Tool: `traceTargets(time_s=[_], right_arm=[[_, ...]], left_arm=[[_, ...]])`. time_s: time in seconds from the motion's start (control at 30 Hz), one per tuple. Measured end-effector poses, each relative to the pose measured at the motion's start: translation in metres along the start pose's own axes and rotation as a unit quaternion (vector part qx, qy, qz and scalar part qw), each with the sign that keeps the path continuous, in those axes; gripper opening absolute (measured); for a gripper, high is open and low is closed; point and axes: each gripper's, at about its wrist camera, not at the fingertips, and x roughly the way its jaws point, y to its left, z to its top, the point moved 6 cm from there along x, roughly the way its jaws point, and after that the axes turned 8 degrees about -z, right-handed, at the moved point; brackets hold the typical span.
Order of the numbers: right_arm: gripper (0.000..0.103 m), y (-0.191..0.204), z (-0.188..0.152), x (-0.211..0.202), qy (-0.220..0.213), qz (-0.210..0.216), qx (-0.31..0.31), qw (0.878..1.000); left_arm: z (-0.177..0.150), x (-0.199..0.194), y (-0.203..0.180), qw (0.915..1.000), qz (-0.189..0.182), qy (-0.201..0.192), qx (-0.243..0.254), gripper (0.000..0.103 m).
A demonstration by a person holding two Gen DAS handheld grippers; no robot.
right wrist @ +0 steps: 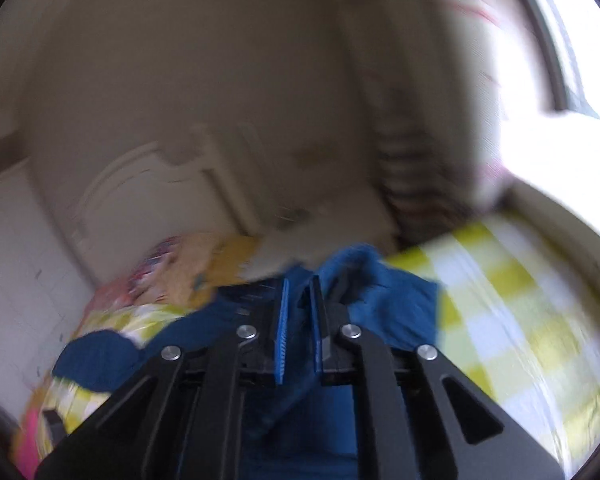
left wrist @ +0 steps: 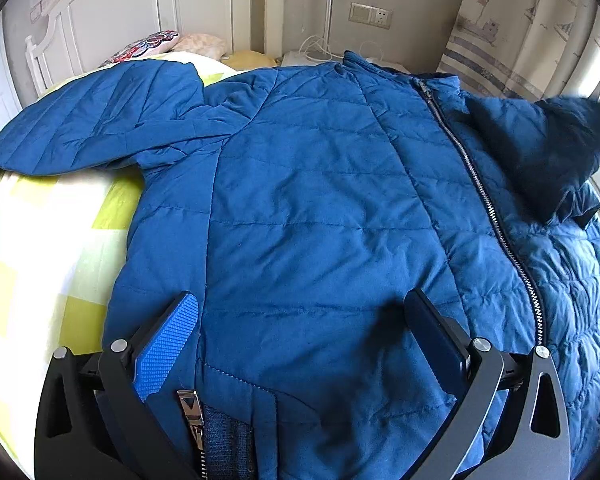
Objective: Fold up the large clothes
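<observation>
A blue quilted jacket (left wrist: 320, 200) lies spread, zipped and front up, on the bed (left wrist: 40, 240). Its left sleeve (left wrist: 92, 128) stretches out to the left. The right sleeve (left wrist: 540, 140) is raised and bent inward over the chest. My left gripper (left wrist: 300, 296) stands open just over the jacket's hem, one finger on each side of the lower front panel. The right wrist view is blurred. There my right gripper (right wrist: 299, 280) is shut on a fold of the blue sleeve (right wrist: 388, 296), held above the checked sheet (right wrist: 500, 300).
Pillows (left wrist: 152, 44) and a white headboard (left wrist: 112, 8) stand at the far end of the bed. A wall socket (left wrist: 370, 14) and a cable sit behind the collar. A curtain (left wrist: 520, 28) and a bright window (right wrist: 572, 40) are on the right.
</observation>
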Motion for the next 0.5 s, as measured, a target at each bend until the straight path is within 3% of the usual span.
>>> traceTargets(time_s=[0.07, 0.1, 0.13, 0.17, 0.2, 0.27, 0.4, 0.5], right_arm=[[0.013, 0.074, 0.002, 0.003, 0.02, 0.077, -0.096, 0.992], [0.038, 0.103, -0.006, 0.003, 0.047, 0.113, -0.127, 0.984], [0.068, 0.134, -0.019, 0.008, 0.081, 0.155, -0.163, 0.971], [0.074, 0.15, -0.026, 0.008, 0.087, 0.174, -0.179, 0.964], [0.075, 0.163, -0.032, 0.008, 0.089, 0.198, -0.196, 0.956], [0.075, 0.164, -0.03, 0.01, 0.086, 0.199, -0.198, 0.956], [0.075, 0.105, -0.014, -0.001, 0.063, 0.131, -0.113, 0.983], [0.075, 0.02, -0.02, -0.039, 0.055, 0.081, -0.008, 0.995]], left_arm=[[0.0, -0.003, 0.002, 0.9998, -0.015, -0.006, -0.008, 0.099], [0.001, -0.004, 0.004, 0.9996, -0.023, -0.009, -0.015, 0.099], [0.002, -0.006, 0.007, 0.9989, -0.037, -0.013, -0.024, 0.099], [0.002, -0.007, 0.009, 0.9984, -0.045, -0.015, -0.03, 0.099], [0.003, -0.008, 0.012, 0.9975, -0.056, -0.018, -0.038, 0.099], [0.004, -0.011, 0.013, 0.9958, -0.072, -0.025, -0.05, 0.099], [0.005, -0.014, 0.015, 0.9935, -0.088, -0.033, -0.064, 0.099], [0.006, -0.02, -0.001, 0.9976, -0.054, -0.032, -0.029, 0.099]])
